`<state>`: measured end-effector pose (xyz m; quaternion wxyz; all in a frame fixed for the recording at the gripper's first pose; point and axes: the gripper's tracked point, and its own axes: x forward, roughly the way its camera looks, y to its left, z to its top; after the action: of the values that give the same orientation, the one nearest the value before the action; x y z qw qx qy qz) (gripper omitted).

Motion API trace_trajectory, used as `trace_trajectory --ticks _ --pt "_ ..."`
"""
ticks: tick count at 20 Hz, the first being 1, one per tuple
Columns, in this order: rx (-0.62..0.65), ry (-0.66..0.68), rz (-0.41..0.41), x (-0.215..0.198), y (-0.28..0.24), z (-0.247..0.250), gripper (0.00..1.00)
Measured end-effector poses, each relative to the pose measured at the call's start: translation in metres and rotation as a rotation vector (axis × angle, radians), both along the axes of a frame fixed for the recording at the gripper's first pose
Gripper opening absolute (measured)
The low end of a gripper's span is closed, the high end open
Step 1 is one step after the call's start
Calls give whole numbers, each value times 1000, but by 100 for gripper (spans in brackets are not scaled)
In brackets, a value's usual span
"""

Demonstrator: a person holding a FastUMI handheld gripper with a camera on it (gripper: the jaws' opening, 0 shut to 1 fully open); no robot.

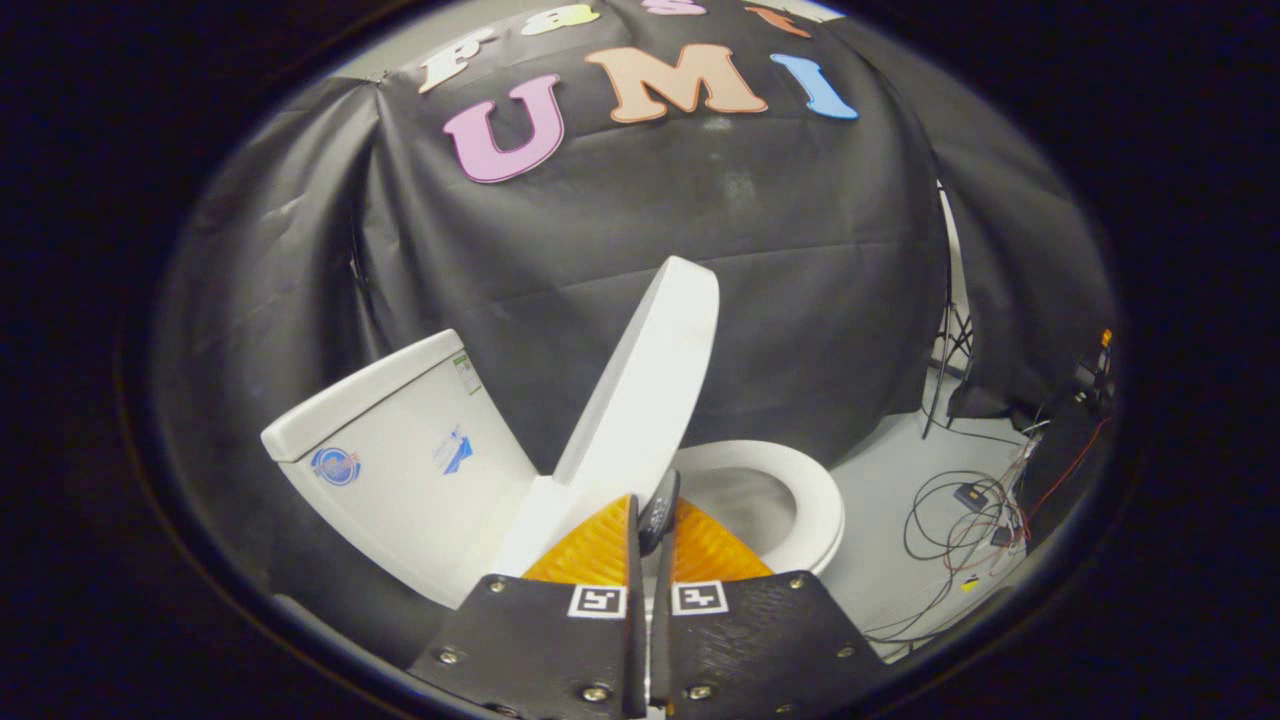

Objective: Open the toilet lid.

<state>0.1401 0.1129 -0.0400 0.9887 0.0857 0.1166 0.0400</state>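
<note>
Claw [655, 520] fingers nearly together, pinching lower edge of toilet lid [645, 385]. Lid raised partway, tilted toward tank [400, 450]. Seat [800, 490] down over bowl just beyond fingers. Cables [960, 520] on floor [890, 560] farther off.

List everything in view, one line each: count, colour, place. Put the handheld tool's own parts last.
Toilet lid: one, white, raised partway and tilted, just ahead of the jaws.
Toilet seat: one, white, down on the bowl, beyond the jaws.
Toilet tank: one, white with small stickers, behind the lid.
Cables: a tangle, black and red, on the grey floor past the seat.
Stand: one, dark, thin legs, by the cloth wall.
Booth wall: black cloth, behind the toilet.
Gripper: one, jaws nearly together at the lid's edge; whether both press it is unclear.
</note>
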Motion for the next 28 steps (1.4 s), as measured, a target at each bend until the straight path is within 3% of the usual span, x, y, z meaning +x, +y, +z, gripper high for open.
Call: trace_trajectory --ticks 15,28 --pt "-108 -72 38 -2 32 21 2" --pt "-111 -104 74 -3 51 30 2"
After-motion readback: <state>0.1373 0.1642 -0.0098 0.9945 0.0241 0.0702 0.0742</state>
